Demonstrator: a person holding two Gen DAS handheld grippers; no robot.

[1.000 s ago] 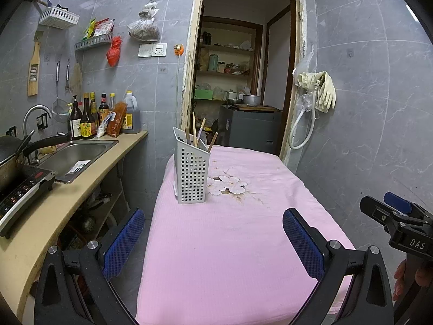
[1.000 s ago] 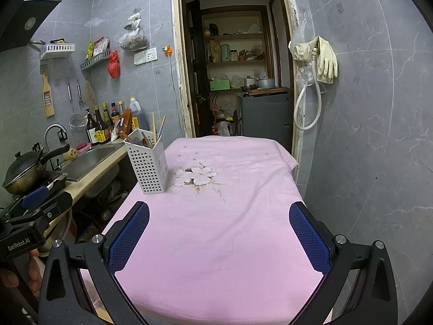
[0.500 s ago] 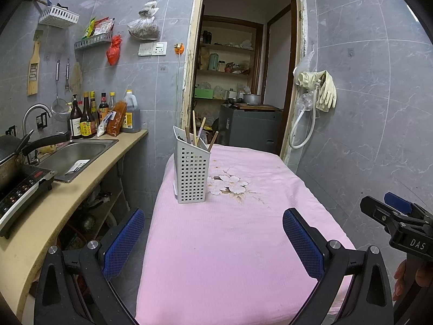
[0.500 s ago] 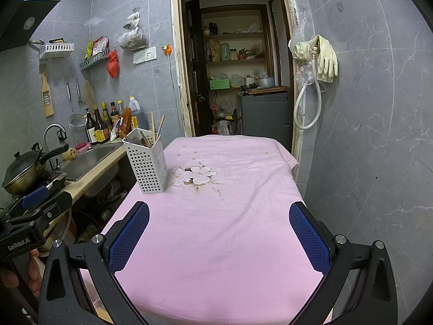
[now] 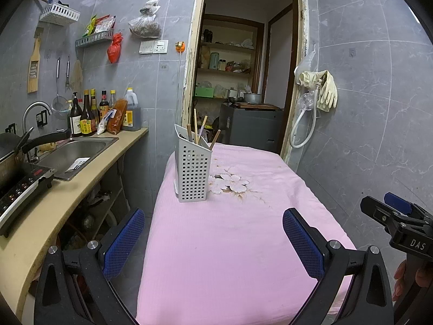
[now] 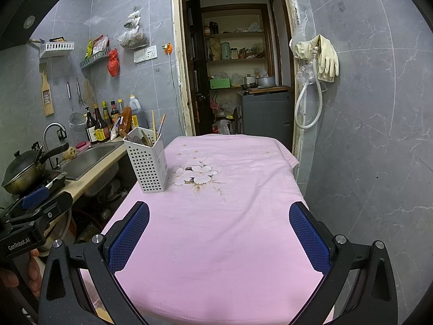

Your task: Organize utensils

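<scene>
A white perforated utensil holder (image 5: 193, 173) stands upright on the pink tablecloth (image 5: 230, 243) near its far left edge; it also shows in the right wrist view (image 6: 148, 163). Chopsticks and wooden utensils (image 5: 196, 131) stick out of its top. My left gripper (image 5: 216, 241) is open and empty, held above the near end of the table. My right gripper (image 6: 219, 239) is open and empty, also over the near end. No loose utensils lie on the cloth.
A counter (image 5: 54, 208) runs along the left with a sink (image 5: 73, 151), an induction cooker (image 5: 19, 189), a wok (image 6: 23, 170) and sauce bottles (image 5: 89, 116). A doorway (image 5: 243, 81) opens behind the table. A grey tiled wall (image 5: 365, 135) with hanging gloves (image 5: 324, 90) is close on the right.
</scene>
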